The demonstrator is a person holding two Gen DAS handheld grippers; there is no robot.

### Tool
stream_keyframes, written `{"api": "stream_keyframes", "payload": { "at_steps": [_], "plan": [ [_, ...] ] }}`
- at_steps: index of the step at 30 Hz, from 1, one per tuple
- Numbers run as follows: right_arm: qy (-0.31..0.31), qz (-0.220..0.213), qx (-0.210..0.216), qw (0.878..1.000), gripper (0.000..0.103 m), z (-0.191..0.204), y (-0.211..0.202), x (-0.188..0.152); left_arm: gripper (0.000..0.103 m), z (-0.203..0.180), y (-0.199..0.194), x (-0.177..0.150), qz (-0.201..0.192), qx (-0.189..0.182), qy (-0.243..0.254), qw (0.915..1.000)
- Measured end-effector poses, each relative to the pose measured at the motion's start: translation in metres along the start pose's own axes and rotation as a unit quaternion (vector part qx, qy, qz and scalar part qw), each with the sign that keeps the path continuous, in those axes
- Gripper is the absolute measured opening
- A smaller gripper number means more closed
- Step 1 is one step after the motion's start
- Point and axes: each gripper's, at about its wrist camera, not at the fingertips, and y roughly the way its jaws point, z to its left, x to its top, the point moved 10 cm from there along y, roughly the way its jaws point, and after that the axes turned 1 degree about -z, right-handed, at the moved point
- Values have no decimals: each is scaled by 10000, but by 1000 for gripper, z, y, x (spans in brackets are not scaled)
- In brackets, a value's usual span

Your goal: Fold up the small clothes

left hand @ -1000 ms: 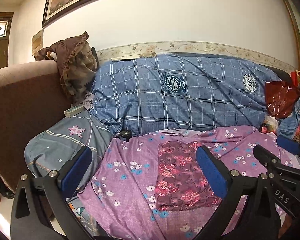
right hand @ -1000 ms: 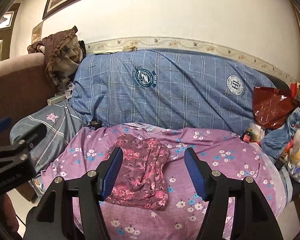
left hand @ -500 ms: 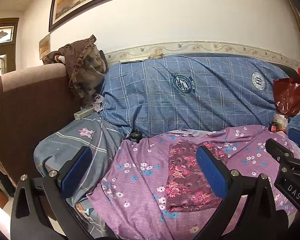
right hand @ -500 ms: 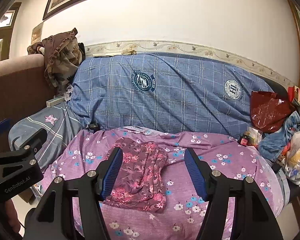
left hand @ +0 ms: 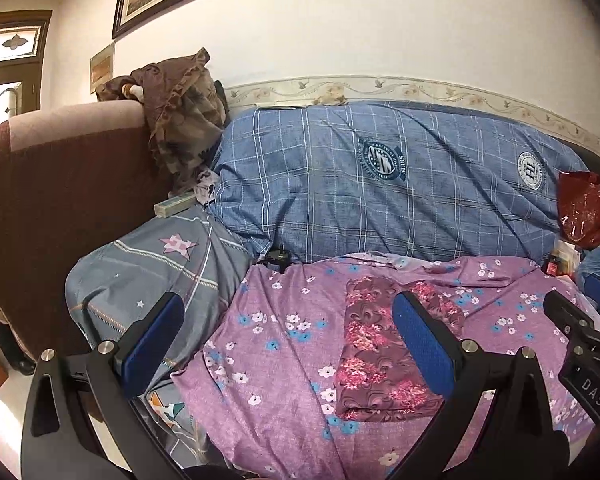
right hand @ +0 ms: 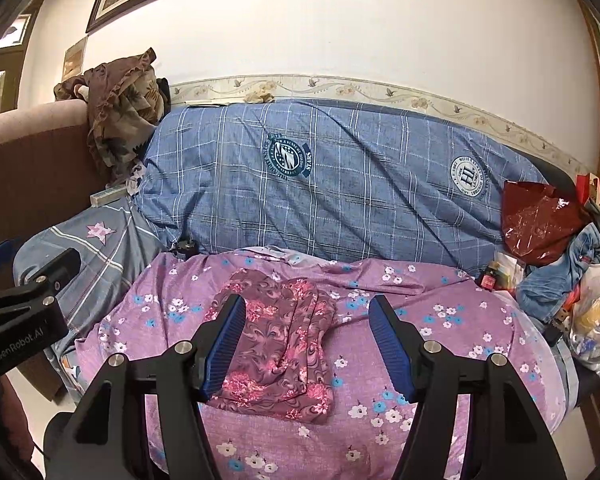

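A small maroon garment with pink flowers [right hand: 278,344] lies folded flat on the purple flowered sheet [right hand: 420,320] of a sofa. In the left wrist view the same garment [left hand: 376,352] sits right of centre, partly behind my right-hand finger. My left gripper [left hand: 288,320] is open and empty, held back from the sofa's front edge. My right gripper [right hand: 306,334] is also open with nothing between its blue pads, hovering in front of the garment without touching it. The right gripper's body shows at the right edge of the left view.
A blue checked quilt [right hand: 340,184] fills the sofa back. A grey star-patterned pillow [left hand: 152,272] lies at the left by the brown armrest [left hand: 52,200]. A red plastic bag [right hand: 540,216], jeans and other bags pile up at the right end.
The left wrist view has swung a little to the left, so the garment and quilt sit further right in it. The right gripper and the garment have stayed put.
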Motion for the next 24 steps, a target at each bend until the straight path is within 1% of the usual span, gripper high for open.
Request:
{"api": "stream_keyframes", "payload": {
  "at_steps": [3,12,24],
  "plan": [
    [-47,-6,-40,10000,66,2,2,0,103,1,5,-4,68,-1,18,10000],
    [-98,-16,-19,9999,66,6,1,0,103,2,2,-3,43,-29,11,10000],
    [-136,-117,-15,9998,66,6,-10,3,103,-3,-11,-1,27,-249,-23,9997]
  ]
}}
